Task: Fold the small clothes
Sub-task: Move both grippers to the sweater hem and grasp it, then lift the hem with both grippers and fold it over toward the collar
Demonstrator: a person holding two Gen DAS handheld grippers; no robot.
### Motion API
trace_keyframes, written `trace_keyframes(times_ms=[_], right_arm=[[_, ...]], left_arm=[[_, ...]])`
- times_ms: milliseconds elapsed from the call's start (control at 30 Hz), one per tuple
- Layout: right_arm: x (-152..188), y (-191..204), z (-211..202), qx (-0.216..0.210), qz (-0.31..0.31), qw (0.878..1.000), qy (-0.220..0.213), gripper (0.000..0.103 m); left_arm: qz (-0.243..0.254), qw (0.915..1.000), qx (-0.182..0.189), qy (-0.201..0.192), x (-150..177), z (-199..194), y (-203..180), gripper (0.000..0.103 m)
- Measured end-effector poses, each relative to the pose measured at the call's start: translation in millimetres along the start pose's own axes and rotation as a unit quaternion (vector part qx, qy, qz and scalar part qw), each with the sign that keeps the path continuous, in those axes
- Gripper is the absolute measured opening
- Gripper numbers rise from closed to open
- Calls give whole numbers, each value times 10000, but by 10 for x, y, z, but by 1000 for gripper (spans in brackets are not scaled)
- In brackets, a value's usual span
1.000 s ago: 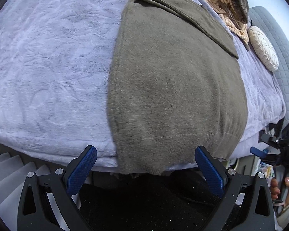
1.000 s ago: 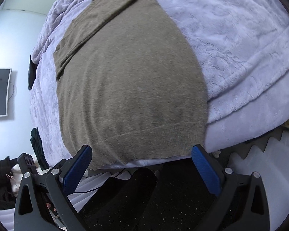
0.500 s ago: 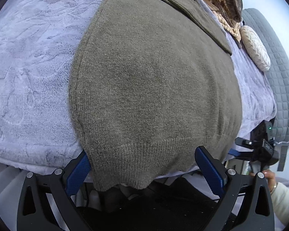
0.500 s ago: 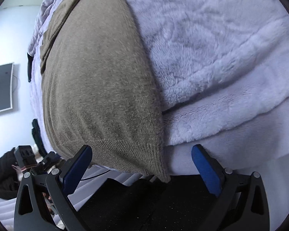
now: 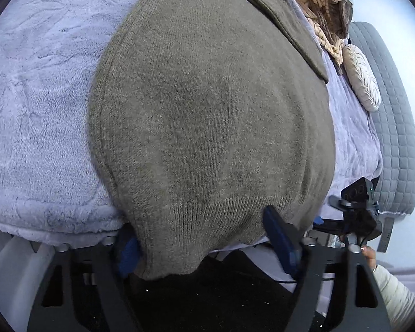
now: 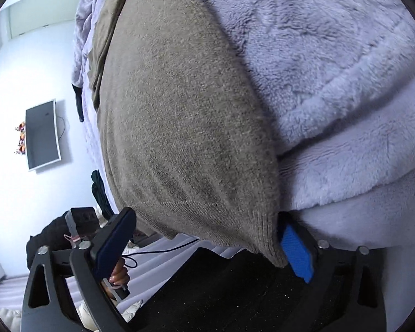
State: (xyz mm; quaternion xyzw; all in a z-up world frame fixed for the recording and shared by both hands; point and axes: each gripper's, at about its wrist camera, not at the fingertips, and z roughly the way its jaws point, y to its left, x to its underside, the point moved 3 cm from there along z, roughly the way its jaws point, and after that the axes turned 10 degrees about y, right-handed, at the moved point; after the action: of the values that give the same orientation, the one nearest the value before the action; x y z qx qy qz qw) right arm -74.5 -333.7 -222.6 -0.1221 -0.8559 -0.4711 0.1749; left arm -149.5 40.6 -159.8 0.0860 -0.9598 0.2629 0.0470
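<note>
Olive-brown knit sweater [image 5: 207,116], ribbed hem overhanging the near edge of a plush lavender blanket [image 5: 36,116] on the bed. Left gripper [image 5: 204,246] and right gripper [image 6: 207,238] straddle the hem's corners, blue pads spread apart, not yet clamped. A quilted grey headboard [image 5: 395,127], round pleated cushion [image 5: 362,80], and wall-mounted monitor [image 6: 43,135] surround the bed.

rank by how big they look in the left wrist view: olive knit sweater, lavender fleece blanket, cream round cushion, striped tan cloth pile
1. Olive knit sweater, though it lies nearest the camera.
2. Lavender fleece blanket, partly covered.
3 and 4. Striped tan cloth pile and cream round cushion: similar, both far off, so unranked.
</note>
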Motion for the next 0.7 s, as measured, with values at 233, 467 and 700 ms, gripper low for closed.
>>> trace_keyframes(times_ms=[233,467,700], right_arm=[[92,44,-46,263,34,9996,-8,12],[250,317,-228,-629,77,9967,-504,11],[120,606,-436,-1244,-105,9890,-790,11]], left_arm=[[227,9995,169,164,59,19,-67,19],[295,9953,921,-86,-31,-261,-257,19],[418,9919,1121,-418,-370,-557,-493,19]])
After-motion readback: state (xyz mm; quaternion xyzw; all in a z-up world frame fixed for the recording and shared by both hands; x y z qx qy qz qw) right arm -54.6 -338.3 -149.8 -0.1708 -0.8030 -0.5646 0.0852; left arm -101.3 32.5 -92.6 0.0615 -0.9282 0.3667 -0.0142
